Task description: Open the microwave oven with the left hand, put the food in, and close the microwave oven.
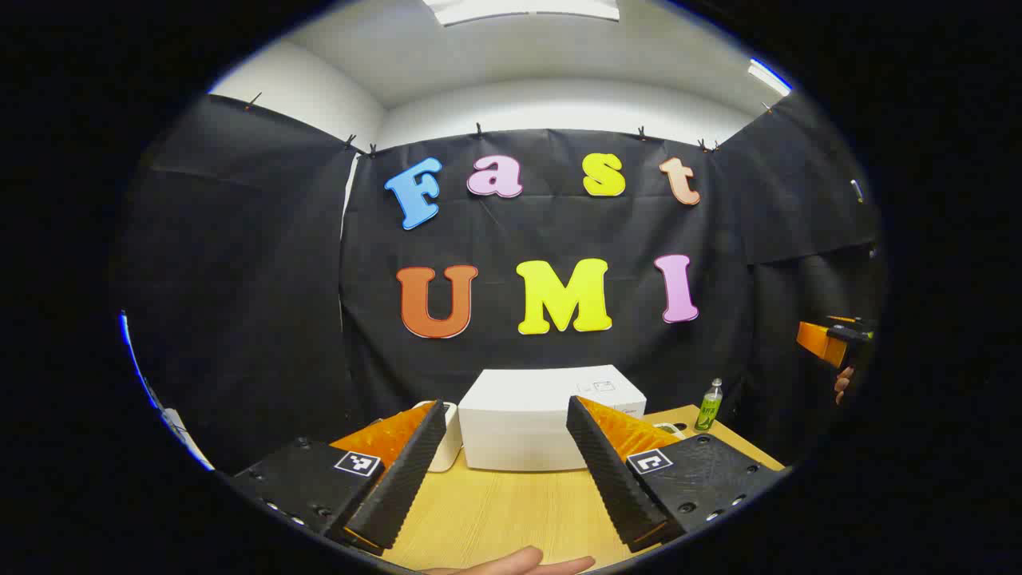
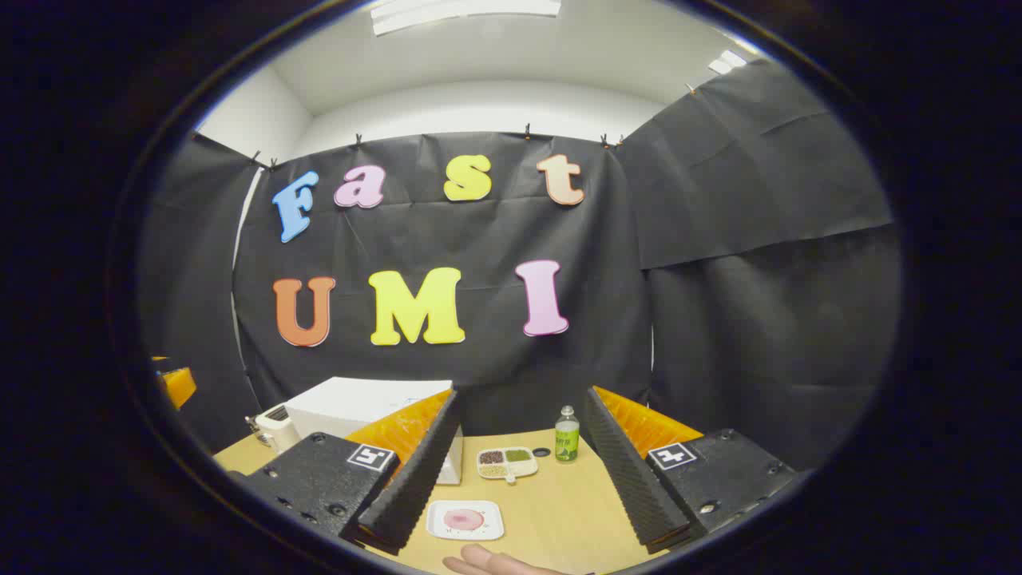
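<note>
both grippers, left gripper [image 1: 505, 471] and right gripper [image 2: 519, 479], are hovering spread and empty; the boxy white microwave oven [image 1: 531, 423], seemingly closed, is awaiting the left's door pull.

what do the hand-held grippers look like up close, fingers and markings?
Both match. The left hand-held gripper and right hand-held gripper each have two long wedge-shaped fingers with black ribbed inner pads and orange ridged backs, on black textured blocks with visible screws. Each block carries a small square black-and-white marker.

Bare table [image 1: 511, 503] before microwave [image 1: 527, 431], bottle [image 1: 708, 406] aside
</note>
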The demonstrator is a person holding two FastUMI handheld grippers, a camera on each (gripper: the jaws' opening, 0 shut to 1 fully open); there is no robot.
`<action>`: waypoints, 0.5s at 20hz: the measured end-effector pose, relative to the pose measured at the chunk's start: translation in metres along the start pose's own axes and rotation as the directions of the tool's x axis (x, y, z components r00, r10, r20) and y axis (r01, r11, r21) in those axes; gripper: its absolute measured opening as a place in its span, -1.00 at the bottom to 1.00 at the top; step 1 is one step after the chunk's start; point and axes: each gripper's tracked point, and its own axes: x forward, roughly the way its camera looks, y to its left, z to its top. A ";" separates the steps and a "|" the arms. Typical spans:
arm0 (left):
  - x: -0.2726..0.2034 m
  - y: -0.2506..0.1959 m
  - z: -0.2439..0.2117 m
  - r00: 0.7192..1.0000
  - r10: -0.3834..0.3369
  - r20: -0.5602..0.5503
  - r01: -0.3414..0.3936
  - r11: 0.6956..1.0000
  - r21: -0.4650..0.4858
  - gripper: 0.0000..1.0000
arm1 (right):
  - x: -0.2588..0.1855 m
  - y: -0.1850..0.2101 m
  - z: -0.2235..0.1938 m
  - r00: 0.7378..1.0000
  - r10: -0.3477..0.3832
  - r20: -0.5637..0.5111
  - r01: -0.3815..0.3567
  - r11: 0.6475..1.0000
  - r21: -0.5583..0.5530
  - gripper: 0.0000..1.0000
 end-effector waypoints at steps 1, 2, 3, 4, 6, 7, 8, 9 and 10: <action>0.000 0.001 0.002 1.000 -0.004 0.001 0.004 1.000 -0.004 0.92 | -0.001 -0.002 0.002 1.000 -0.002 0.003 0.002 1.000 -0.003 0.83; -0.001 0.003 0.003 1.000 -0.003 0.006 0.003 1.000 -0.002 0.92 | -0.002 -0.004 0.004 1.000 -0.003 0.007 0.003 1.000 -0.006 0.83; -0.001 0.008 0.008 1.000 0.006 0.018 -0.006 1.000 0.002 0.92 | -0.002 -0.004 0.005 1.000 -0.003 0.006 0.003 1.000 -0.003 0.83; -0.002 0.011 0.011 1.000 0.012 0.028 -0.012 1.000 0.003 0.92 | -0.003 -0.005 0.006 1.000 -0.001 0.004 0.001 1.000 0.004 0.83; -0.002 0.013 0.010 1.000 0.013 0.022 -0.012 1.000 -0.001 0.92 | -0.003 -0.005 0.011 1.000 0.007 0.006 -0.007 1.000 0.013 0.84; -0.002 0.013 0.008 1.000 0.009 0.006 -0.009 1.000 -0.008 0.92 | -0.003 -0.008 0.013 1.000 0.004 0.008 -0.004 1.000 0.013 0.83; -0.001 0.011 0.007 1.000 0.000 -0.002 0.000 1.000 -0.018 0.92 | -0.003 -0.010 0.016 1.000 0.001 0.016 -0.002 1.000 0.014 1.00; 0.001 0.010 0.009 1.000 -0.007 -0.007 0.007 1.000 -0.028 0.92 | -0.004 -0.011 0.019 1.000 -0.002 0.024 0.001 1.000 0.014 1.00; 0.002 0.010 0.009 1.000 -0.008 -0.011 0.007 0.999 -0.036 0.93 | -0.005 -0.013 0.021 0.999 -0.006 0.034 0.005 1.000 0.013 1.00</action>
